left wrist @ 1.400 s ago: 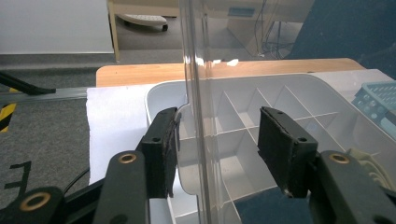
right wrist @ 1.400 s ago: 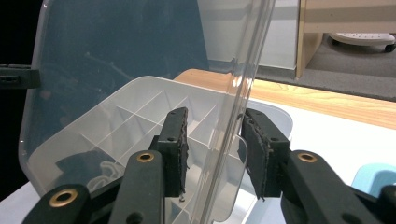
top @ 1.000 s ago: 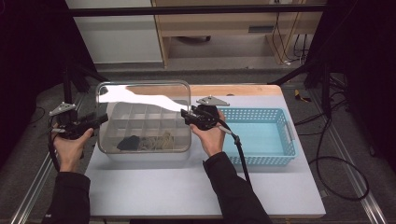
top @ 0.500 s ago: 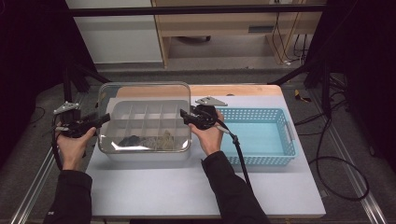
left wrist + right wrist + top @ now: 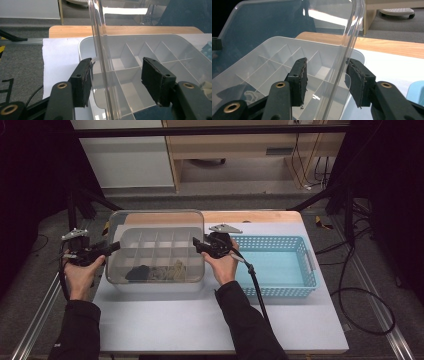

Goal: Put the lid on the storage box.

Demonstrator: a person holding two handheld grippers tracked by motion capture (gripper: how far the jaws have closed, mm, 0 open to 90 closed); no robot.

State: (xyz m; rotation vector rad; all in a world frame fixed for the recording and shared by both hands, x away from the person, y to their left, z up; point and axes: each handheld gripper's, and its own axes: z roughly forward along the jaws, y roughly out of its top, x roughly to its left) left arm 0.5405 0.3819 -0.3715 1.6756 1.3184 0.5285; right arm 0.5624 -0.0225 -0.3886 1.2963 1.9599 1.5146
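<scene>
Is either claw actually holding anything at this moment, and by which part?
Nothing is held. The clear lid's side edges stand between the jaws of the left claw and right claw, which have just been opening; the pads stand clear.

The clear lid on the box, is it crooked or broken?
Not broken. The clear lid stands tipped up over the divided box, hinged along the back. Its side edges sit between the open jaws of the left gripper and right gripper. Nothing has spilled.

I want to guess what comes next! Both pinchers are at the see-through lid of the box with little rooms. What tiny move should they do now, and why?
Probably draw both grippers back from the clear lid. The left gripper and right gripper have just been opening; the lid's edge sits between the pads untouched, standing raised over the divided box.
</scene>
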